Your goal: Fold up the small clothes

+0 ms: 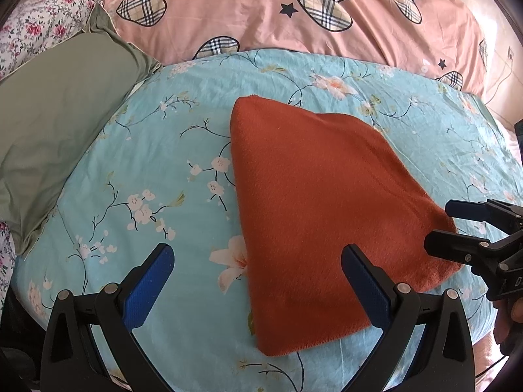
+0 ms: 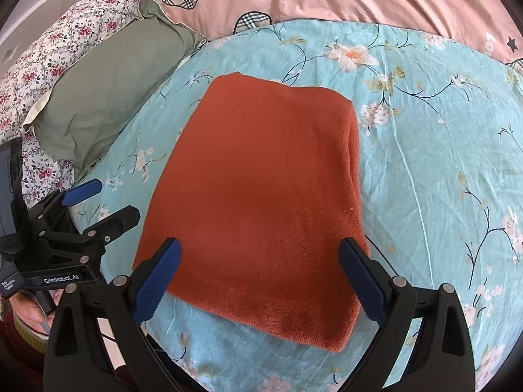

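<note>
A rust-orange fleecy garment (image 1: 313, 202) lies folded flat into a rough rectangle on a light-blue floral bedspread (image 1: 157, 163); it also shows in the right wrist view (image 2: 261, 202). My left gripper (image 1: 258, 254) is open and empty, above the garment's near left edge. My right gripper (image 2: 260, 248) is open and empty, above the garment's near edge. The right gripper also shows at the right edge of the left wrist view (image 1: 439, 225), and the left gripper at the left of the right wrist view (image 2: 114, 201). Neither touches the cloth.
A grey-green pillow (image 1: 55, 124) lies to the left of the garment. A pink quilt with plaid hearts (image 1: 294, 16) lies behind the bedspread. A floral quilt (image 2: 49, 55) is at the far left. The bed's near edge runs below the grippers.
</note>
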`<state>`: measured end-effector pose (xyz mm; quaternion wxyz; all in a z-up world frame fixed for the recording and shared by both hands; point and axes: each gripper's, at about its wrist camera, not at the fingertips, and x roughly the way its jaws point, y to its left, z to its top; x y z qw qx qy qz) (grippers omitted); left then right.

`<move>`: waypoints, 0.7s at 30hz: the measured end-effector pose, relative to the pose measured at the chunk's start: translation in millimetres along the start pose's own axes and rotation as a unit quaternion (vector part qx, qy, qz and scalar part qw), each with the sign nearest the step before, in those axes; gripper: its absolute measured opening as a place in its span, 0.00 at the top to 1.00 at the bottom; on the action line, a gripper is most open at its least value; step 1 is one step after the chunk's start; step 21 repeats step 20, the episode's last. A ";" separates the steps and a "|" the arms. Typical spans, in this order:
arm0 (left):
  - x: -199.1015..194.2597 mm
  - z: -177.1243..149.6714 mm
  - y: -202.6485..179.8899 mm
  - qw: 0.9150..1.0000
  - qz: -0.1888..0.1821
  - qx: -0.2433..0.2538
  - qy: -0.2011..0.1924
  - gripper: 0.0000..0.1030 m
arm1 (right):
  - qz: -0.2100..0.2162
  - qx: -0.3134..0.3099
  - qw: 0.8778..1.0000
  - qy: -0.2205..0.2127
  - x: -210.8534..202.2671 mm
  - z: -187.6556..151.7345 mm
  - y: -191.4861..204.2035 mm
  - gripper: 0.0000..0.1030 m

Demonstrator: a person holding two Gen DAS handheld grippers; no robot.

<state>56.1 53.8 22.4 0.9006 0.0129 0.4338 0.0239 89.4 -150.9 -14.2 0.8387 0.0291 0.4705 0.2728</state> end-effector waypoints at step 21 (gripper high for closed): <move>22.4 15.1 13.7 1.000 0.002 -0.010 -0.003 0.01 | -0.003 0.003 1.000 -0.007 15.4 21.1 -13.1 0.06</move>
